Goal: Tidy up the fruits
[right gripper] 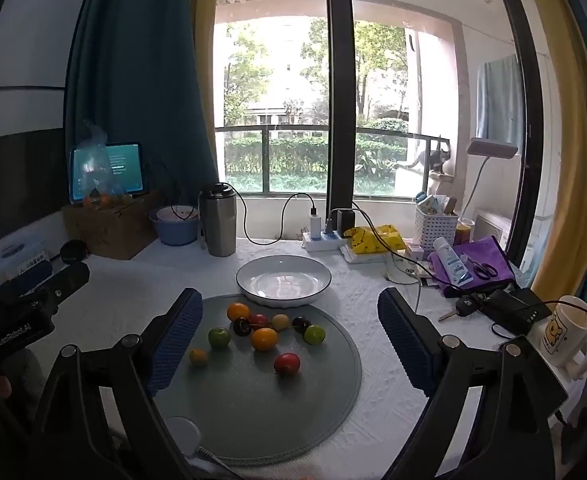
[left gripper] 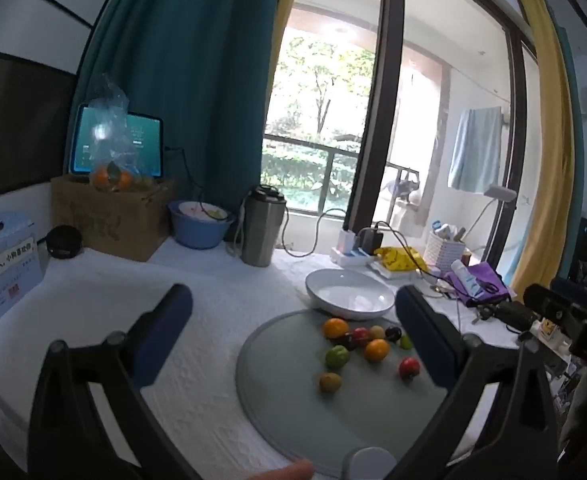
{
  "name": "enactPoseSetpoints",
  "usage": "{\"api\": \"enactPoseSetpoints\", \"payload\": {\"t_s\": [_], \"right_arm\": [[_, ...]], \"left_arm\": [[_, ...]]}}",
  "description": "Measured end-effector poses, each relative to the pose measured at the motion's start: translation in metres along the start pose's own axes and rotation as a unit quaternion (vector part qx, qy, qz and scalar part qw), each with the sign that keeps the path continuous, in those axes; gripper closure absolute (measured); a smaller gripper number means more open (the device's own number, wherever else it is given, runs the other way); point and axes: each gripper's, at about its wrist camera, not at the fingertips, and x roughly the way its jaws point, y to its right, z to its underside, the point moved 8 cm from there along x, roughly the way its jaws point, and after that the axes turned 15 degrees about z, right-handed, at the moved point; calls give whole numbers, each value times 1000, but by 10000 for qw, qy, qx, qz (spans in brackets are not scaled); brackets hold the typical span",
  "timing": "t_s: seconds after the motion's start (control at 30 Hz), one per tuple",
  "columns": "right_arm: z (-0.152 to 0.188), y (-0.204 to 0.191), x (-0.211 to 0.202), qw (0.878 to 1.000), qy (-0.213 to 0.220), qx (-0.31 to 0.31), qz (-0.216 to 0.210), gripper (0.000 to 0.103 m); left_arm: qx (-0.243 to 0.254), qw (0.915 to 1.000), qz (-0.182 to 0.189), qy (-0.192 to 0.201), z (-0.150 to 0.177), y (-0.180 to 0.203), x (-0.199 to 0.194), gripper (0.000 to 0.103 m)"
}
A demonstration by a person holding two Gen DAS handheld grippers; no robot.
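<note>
Left hand-held gripper (left gripper: 293, 320) of mine hangs with its fingers wide apart, holding nothing; small fruits (left gripper: 367, 342) lie scattered on the round grey mat (left gripper: 285, 392) toward 2 o'clock, the white plate (left gripper: 349, 292) just beyond. From my right hand-held gripper (right gripper: 289, 320), fingers likewise spread and unladen, the fruits (right gripper: 263, 334) sit between them, plate (right gripper: 283, 280) at 12 o'clock on the tabletop (right gripper: 133, 280).

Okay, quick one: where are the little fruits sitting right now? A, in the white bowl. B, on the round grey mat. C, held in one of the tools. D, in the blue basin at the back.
B: the fruits lie scattered on the round grey mat, while the white bowl behind it holds none, and both tools are open.
</note>
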Motion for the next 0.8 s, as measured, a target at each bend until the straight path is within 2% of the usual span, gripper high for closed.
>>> {"api": "enactPoseSetpoints", "payload": {"t_s": [0.8], "right_arm": [[3, 1, -5, 10000, 0, 37, -16, 12]], "left_arm": [[73, 9997, 94, 232, -12, 7, -13, 1]]}}
